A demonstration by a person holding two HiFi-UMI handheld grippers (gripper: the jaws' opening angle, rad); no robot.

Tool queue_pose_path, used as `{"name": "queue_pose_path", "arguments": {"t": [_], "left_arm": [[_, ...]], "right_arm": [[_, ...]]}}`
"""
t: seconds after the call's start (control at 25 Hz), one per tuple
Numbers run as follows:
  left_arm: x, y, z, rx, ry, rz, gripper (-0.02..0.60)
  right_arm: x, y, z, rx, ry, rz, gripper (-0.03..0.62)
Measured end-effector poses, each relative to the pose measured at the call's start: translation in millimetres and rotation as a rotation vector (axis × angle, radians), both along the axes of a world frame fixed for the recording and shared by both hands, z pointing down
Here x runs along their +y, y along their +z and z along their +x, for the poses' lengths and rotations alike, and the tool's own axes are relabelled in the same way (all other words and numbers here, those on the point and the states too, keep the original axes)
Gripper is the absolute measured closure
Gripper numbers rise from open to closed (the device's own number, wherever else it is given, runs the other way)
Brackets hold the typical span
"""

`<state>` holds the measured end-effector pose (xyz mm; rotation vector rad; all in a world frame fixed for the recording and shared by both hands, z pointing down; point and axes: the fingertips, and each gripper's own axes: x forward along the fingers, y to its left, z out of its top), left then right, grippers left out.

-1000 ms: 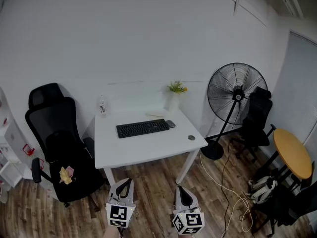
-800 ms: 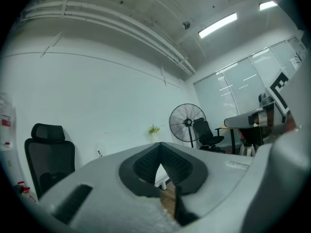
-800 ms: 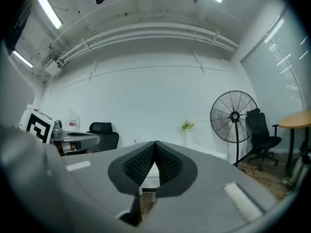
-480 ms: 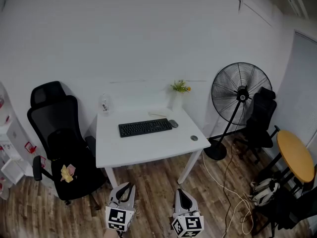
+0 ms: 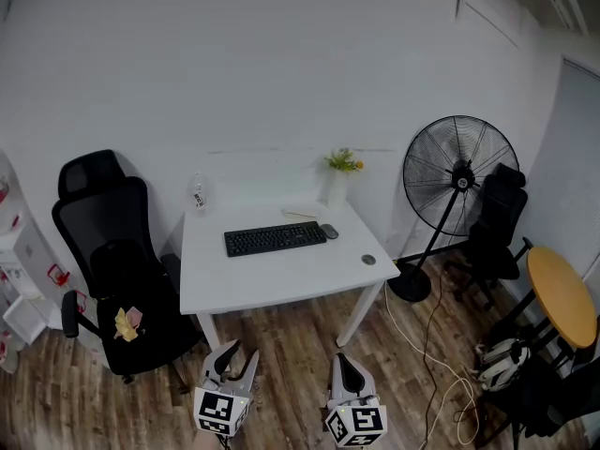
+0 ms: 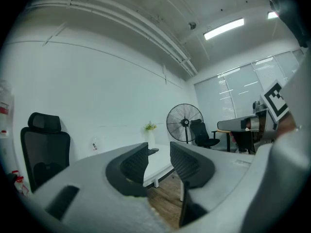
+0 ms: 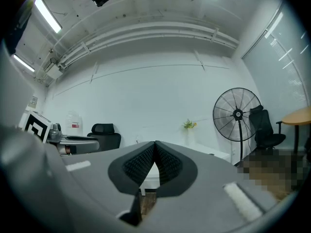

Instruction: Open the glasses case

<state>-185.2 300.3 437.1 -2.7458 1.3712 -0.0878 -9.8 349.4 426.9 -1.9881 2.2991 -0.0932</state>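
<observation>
A white desk (image 5: 272, 279) stands by the far wall, well beyond both grippers. Behind its black keyboard (image 5: 275, 238) lies a pale flat object (image 5: 300, 211), too small to tell whether it is the glasses case. My left gripper (image 5: 239, 352) hovers over the wooden floor in front of the desk. Its jaws have just been opening and stand apart with nothing between them, as the left gripper (image 6: 159, 147) shows in its own view. Beside it, my right gripper (image 5: 340, 359) points the same way. In its own view the right gripper (image 7: 155, 143) has its pads pressed together, empty.
The desk also carries a mouse (image 5: 329, 232), a small round grey item (image 5: 368, 260), a bottle (image 5: 198, 195) and a potted plant (image 5: 339, 167). A black office chair (image 5: 108, 251) stands left, a floor fan (image 5: 459, 172), another chair (image 5: 497, 223) and a round yellow table (image 5: 561, 293) right. A cable (image 5: 441, 364) trails across the floor.
The left gripper's jaws have gone from shut to apart. Both grippers sit slightly lower in the head view; the right one stays shut.
</observation>
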Motion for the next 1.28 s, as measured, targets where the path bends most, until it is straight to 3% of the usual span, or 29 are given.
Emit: {"name": "queue_pose_path", "arguments": {"t": [0.68,1.0,1.28], "left_arm": [[-29.6,6.7,39.3,0.023,-0.019,0.0,0.439],[-84.9,6.9,64.0,0.044,0.002,0.007,0.439],[-167.1,12.8,91.7,0.069,0.041,-0.001,0.439]], "right_arm": [[-28.5,14.6,43.9,0.006,-0.02,-0.015,0.586],[-69.1,19.7,67.9,0.015,0.002,-0.02,0.586],[-143.8,32.8,88.9,0.001,0.018,-0.046,0.586]]}}
